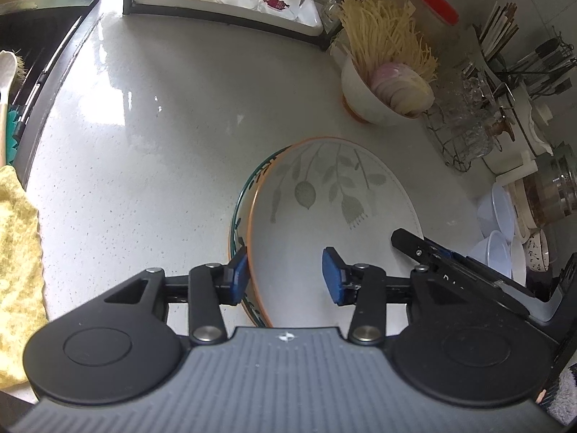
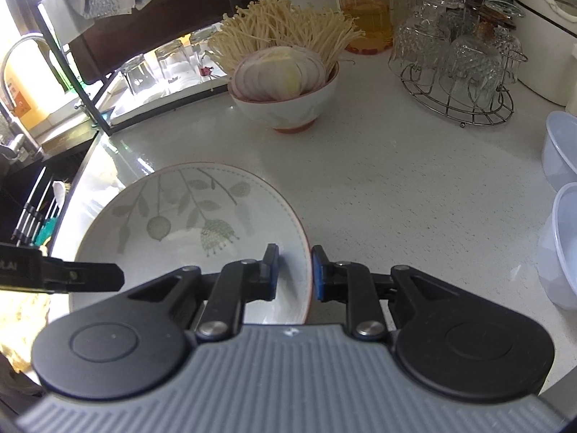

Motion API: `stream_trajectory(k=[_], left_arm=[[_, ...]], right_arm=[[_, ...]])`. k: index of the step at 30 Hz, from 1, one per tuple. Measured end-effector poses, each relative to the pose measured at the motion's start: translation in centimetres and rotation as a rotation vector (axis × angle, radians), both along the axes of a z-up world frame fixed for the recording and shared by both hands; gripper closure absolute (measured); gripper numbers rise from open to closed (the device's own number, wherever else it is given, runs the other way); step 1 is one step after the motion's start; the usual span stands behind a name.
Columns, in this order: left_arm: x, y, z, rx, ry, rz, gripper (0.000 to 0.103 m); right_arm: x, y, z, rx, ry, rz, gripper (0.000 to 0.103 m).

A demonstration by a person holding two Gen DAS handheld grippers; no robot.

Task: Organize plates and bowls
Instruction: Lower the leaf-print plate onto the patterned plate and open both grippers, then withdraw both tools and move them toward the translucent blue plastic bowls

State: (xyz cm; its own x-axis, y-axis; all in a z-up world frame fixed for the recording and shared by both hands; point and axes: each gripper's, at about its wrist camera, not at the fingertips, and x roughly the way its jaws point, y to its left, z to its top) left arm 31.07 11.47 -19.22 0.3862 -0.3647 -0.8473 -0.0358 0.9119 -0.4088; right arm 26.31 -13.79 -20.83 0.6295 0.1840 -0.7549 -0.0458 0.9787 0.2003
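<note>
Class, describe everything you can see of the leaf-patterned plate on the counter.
The leaf-patterned plate is round, shallow and glossy white, seemingly ceramic, with grey-green leaves and bulbs and a thin orange rim. It looks empty. It lies on a green-edged plate, offset so that one shows at its left, on the speckled white counter. The right gripper straddles its right rim with a finger on each side; the left gripper is open across its left rim.
</note>
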Motion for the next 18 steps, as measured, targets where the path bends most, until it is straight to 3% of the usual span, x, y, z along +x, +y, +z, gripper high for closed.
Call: stream_trajectory(k=[3,7,18], left_arm=[[0.0,0.3,0.4,-0.021,0.012,-0.004,0.047],[-0.3,0.4,1.7,0.036,-0.017,-0.018,0.041],[-1.6,-0.7,5.3,0.105,-0.120,-0.013,0.041]], right_arm=[[0.1,0.0,0.0,0.004,-0.002,0.002,0.081],[0.3,0.0,0.0,0.008,-0.006,0.004,0.081],[-0.3,-0.7,1.2,0.048,-0.032,0.005,0.080]])
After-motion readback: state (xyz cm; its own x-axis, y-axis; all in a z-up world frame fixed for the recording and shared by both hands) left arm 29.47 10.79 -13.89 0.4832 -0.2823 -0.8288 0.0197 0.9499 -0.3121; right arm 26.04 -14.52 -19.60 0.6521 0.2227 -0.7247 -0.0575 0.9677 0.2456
